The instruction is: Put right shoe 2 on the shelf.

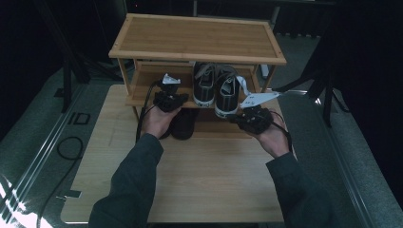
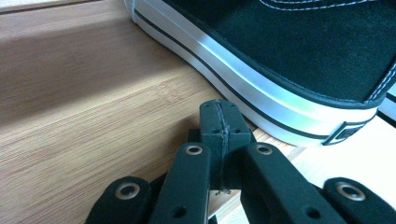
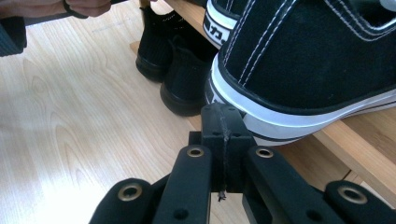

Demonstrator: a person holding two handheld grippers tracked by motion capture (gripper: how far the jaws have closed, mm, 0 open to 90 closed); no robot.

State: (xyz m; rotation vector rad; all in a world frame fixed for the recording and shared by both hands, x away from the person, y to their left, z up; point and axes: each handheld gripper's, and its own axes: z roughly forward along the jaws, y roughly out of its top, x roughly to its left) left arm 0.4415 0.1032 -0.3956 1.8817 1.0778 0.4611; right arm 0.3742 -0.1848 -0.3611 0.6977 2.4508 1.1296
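**Inspector:** Where do the shoes stand?

**Assistant:** A pair of black canvas sneakers with white rubber soles sits on the middle shelf of the slatted bamboo shoe rack point(image 1: 197, 35), heels toward the person. The left sneaker point(image 1: 204, 88) and the right sneaker point(image 1: 227, 94) stand side by side, touching or nearly so. The right sneaker's heel overhangs the shelf edge.

**Inspector:** The left gripper?

**Assistant:** The left gripper point(image 1: 169, 98) is at the shelf's front edge, just left of the left sneaker. Its jaws are pressed together with nothing between them. In the left gripper view the tips point(image 2: 219, 116) rest low over the shelf board, close beside the sneaker's white sole point(image 2: 261, 88); I cannot tell whether they touch it.

**Inspector:** The right gripper?

**Assistant:** The right gripper point(image 1: 250, 116) is just right of the right sneaker's heel. Its jaws are likewise fully closed and empty. In the right gripper view the tips point(image 3: 223, 119) are up against the white heel sole point(image 3: 299, 119).

**Inspector:** Anything else?

**Assistant:** A pair of black ankle boots point(image 3: 175, 60) stands below that shelf. The rack rests on a light wooden bench point(image 1: 190, 180).
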